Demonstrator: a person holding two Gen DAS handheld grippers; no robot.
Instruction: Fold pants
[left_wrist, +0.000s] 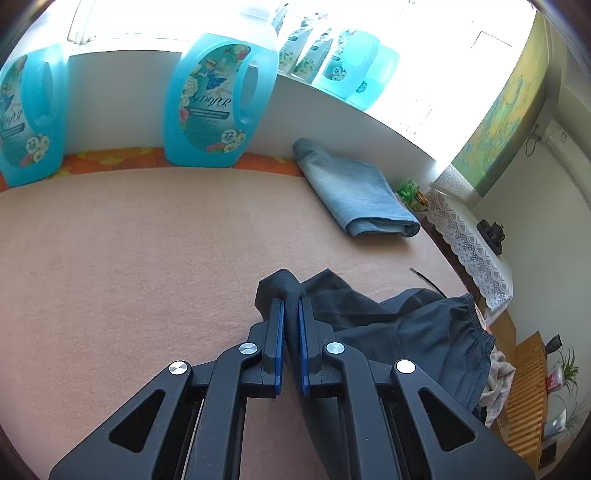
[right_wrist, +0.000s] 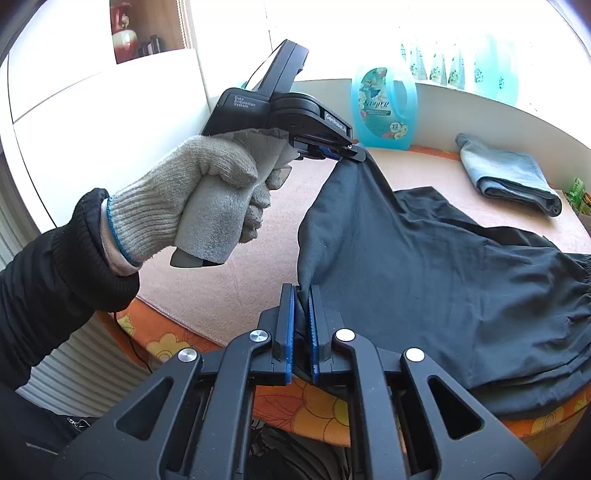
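Nearest, the right gripper (right_wrist: 302, 295) is clamped on one corner of the dark pants (right_wrist: 424, 266). Just beyond, the left gripper (left_wrist: 291, 306) pinches the other corner, lifted off the pink mat (left_wrist: 129, 251), held by a gloved hand (right_wrist: 199, 192). The rest of the pants trails rightward. The lift for a fold seems underway; next, carry both corners across evenly. Far right lie folded jeans (left_wrist: 354, 192).

**Strong backlight, blown-out windows**

Daylight pours in from the windows (left_wrist: 424, 55) beyond the tongs, bleaching them to pure white. Glare washes out the wall panel (right_wrist: 92, 110) in the right wrist view. Nearer surfaces stay evenly lit and sharp. Fisheye bending curves every edge; corners fall dark.
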